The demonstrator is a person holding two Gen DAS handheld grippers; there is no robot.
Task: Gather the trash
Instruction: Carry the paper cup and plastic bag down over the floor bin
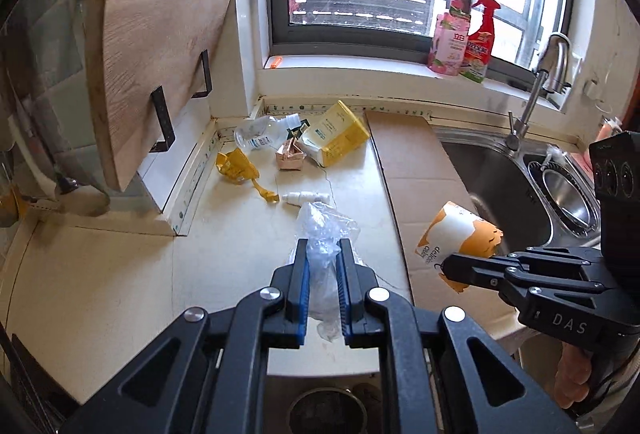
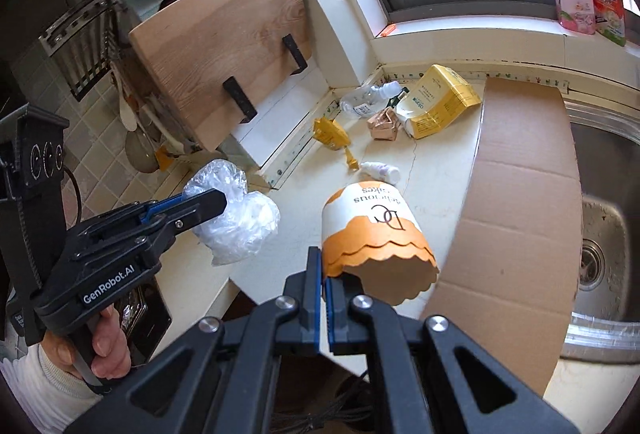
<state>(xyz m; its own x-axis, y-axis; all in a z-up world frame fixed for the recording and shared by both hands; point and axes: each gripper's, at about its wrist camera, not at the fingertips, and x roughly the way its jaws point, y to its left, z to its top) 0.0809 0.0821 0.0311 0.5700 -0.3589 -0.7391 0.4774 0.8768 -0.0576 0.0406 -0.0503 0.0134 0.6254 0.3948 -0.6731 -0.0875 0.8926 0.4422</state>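
While left claw (image 1: 323,254) grips bag (image 1: 326,234), right claw (image 2: 324,274) clamps cup (image 2: 376,234).

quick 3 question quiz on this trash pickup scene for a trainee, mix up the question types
1. True or false: the left gripper is shut on a clear plastic bag.
2. What does the right gripper hold? A) yellow carton B) orange-and-white paper cake wrapper C) small white bottle
3. Fill in: the flattened cardboard lies between the littered counter and the ____.

Key: 1 true; 2 B; 3 sink
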